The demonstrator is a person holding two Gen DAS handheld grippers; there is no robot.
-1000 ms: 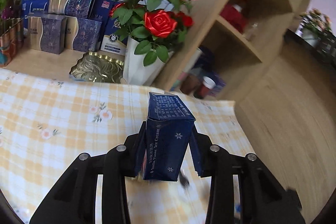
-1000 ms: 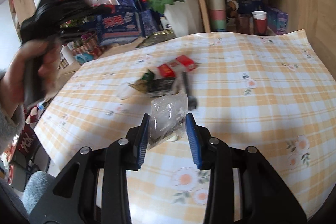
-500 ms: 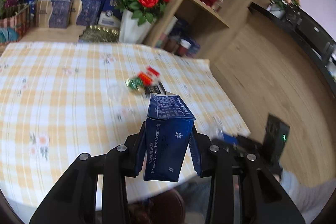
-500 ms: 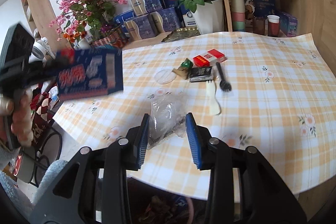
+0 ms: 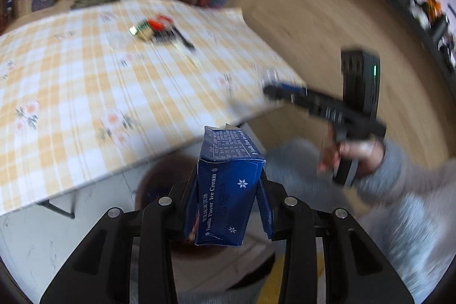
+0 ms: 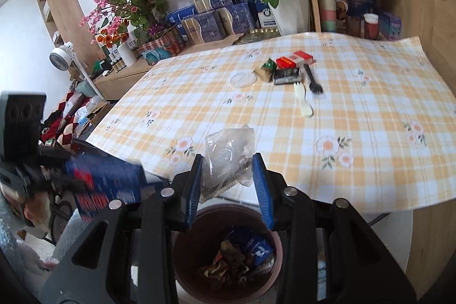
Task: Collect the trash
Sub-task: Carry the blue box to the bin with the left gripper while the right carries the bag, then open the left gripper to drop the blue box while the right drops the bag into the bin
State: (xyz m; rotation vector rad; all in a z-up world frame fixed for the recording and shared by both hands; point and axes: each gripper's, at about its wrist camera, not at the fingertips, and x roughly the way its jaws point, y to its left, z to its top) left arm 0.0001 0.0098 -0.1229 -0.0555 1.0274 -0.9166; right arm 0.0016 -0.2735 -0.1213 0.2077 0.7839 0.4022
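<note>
Now both hands have swung back off the checked table (image 6: 356, 116) and out past its near edge, a clear shift from a second ago when they worked above the cloth. The brown bin (image 6: 185, 241) sits right under the right gripper (image 6: 228, 178), whose pads are clamped on a crumpled clear plastic bag (image 6: 228, 155). The left gripper (image 5: 228, 195) grips the blue ice cream box (image 5: 228, 190), also arriving over the bin. A drop looks imminent. Wrappers (image 6: 287, 67) and two forks (image 6: 305, 101) remain on the table.

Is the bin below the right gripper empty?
No, the brown bin below the right gripper already holds a blue carton and crumpled wrappers.
</note>
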